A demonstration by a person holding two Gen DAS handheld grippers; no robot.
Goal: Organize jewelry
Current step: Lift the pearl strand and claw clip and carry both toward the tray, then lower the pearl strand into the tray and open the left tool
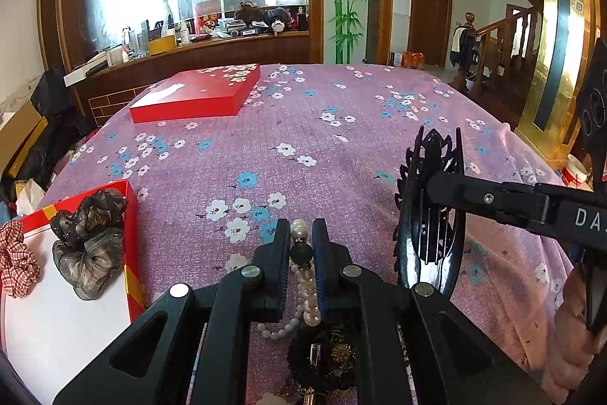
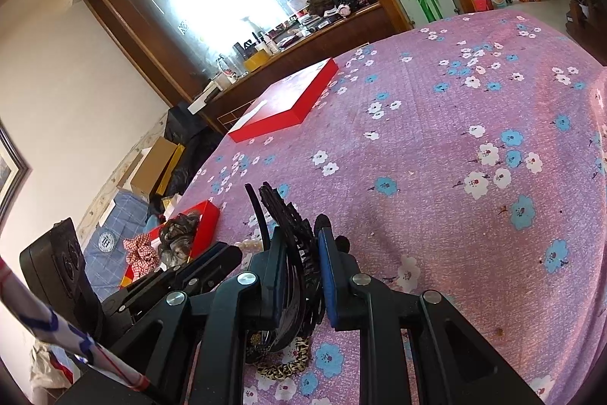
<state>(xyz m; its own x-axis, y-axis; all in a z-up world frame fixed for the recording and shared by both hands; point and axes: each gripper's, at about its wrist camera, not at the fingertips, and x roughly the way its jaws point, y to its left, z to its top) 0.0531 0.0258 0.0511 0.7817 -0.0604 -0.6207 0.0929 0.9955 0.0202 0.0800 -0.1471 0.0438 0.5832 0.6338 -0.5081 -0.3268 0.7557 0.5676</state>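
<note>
Both grippers tilt downward: left gripper [image 1: 301,245] pinches a pearl bracelet [image 1: 305,276]; right gripper [image 2: 301,253] clamps a black hair clip [image 2: 292,226].

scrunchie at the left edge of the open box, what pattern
Red and white check, on the scrunchie; clearest in the left wrist view.

Black plastic left gripper [image 1: 301,249] at lower centre, blue ribbed pads, silver round pivot screws on angular cut-out arms. Matching right gripper [image 2: 301,264] at lower centre; white lettering "DA" on its body at the left view's right edge.
</note>
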